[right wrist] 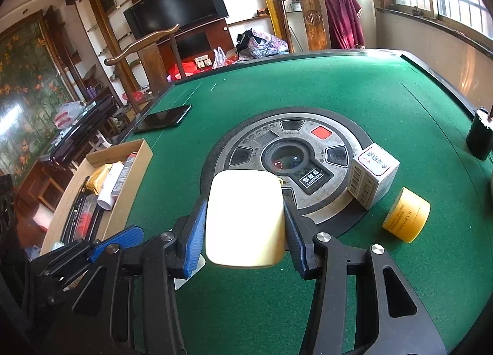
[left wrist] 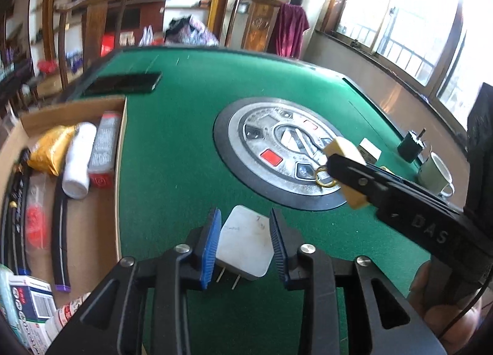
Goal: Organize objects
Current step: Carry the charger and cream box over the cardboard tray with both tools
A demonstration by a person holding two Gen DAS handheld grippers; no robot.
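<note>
My left gripper [left wrist: 245, 247] has its blue pads against both sides of a white plug charger [left wrist: 243, 241]. The charger's two metal prongs point back toward the camera, just above the green felt table [left wrist: 172, 170]. My right gripper [right wrist: 245, 228] is shut on a cream rounded case [right wrist: 243, 200] and holds it over the table's round metal centre panel [right wrist: 308, 200]. In the left wrist view that case [left wrist: 345, 148] shows at the right with a gold ring [left wrist: 323, 177] hanging from it.
An open cardboard box [left wrist: 121, 151] at the left table edge holds a gold pouch [left wrist: 50, 148], a white tube [left wrist: 78, 160], a grey carton and pens. A black phone [right wrist: 163, 119] lies beyond it. On the right are a small white carton [right wrist: 371, 176], a yellow jar [right wrist: 406, 214], a dark cylinder [right wrist: 479, 139] and a mug [left wrist: 436, 174].
</note>
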